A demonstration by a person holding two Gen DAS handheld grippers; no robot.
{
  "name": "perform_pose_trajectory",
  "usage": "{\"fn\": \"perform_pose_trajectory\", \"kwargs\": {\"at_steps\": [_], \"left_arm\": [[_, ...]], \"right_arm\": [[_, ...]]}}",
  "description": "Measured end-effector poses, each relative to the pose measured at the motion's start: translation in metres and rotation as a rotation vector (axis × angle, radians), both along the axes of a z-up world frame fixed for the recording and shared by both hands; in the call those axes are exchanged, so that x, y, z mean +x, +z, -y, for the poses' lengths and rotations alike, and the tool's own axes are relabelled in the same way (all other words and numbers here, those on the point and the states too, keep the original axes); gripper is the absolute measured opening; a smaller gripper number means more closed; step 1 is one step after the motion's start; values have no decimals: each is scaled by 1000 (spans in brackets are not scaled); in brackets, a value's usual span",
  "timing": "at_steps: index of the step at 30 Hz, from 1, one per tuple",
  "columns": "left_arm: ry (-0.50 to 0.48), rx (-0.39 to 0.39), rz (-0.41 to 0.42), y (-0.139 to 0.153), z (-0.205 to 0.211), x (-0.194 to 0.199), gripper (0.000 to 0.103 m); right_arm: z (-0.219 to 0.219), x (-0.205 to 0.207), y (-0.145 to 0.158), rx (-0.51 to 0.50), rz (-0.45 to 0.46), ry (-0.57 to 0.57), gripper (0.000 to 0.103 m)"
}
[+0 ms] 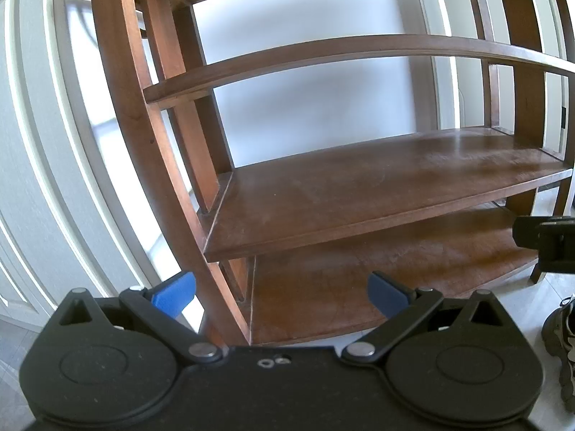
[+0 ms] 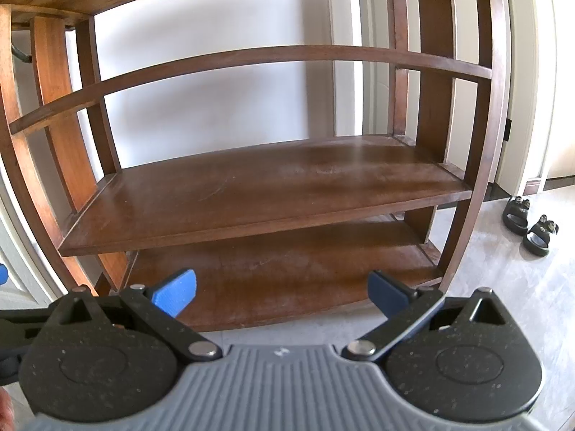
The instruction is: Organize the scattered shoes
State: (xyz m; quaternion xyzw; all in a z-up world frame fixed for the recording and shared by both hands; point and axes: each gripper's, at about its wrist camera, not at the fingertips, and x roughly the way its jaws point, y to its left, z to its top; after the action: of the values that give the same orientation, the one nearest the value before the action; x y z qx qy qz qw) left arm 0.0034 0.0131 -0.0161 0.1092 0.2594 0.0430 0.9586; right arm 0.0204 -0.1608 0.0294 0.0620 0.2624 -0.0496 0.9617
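A brown wooden shoe rack (image 1: 359, 194) fills both views, also in the right wrist view (image 2: 266, 186); its shelves hold nothing. My left gripper (image 1: 282, 296) is open and empty, facing the rack's left post. My right gripper (image 2: 282, 292) is open and empty, facing the rack's lower shelves. A grey and white sneaker (image 1: 560, 341) lies on the floor at the right edge of the left wrist view. Two black sandals (image 2: 528, 224) lie on the floor right of the rack in the right wrist view.
A white panelled door (image 1: 43, 143) stands left of the rack. A white wall (image 2: 215, 82) is behind it. The floor (image 2: 521, 305) is pale grey tile. Part of the other gripper (image 1: 546, 244) shows at the right edge of the left wrist view.
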Motion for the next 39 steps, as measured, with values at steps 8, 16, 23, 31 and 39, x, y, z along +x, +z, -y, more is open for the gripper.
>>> {"fn": "perform_pose_trajectory", "kwargs": {"at_steps": [8,16,23,31,39], "left_arm": [[-2,10,4,1,0,1,103],[18,21,-15,12,5,-4,103],[35,-5,-50,15,0,0,103],[111,-4,-37,8,-21,3,103],[188,5,24,5,-61,0,103]], "right_arm": [[1,2,0,4,-1,1,103],[-1,1,0,5,-1,4,103],[-4,0,-1,-3,1,8,103],[-12,2,-4,-18,-5,28,103],[-26,5,-10,-35,-11,60,103]]}}
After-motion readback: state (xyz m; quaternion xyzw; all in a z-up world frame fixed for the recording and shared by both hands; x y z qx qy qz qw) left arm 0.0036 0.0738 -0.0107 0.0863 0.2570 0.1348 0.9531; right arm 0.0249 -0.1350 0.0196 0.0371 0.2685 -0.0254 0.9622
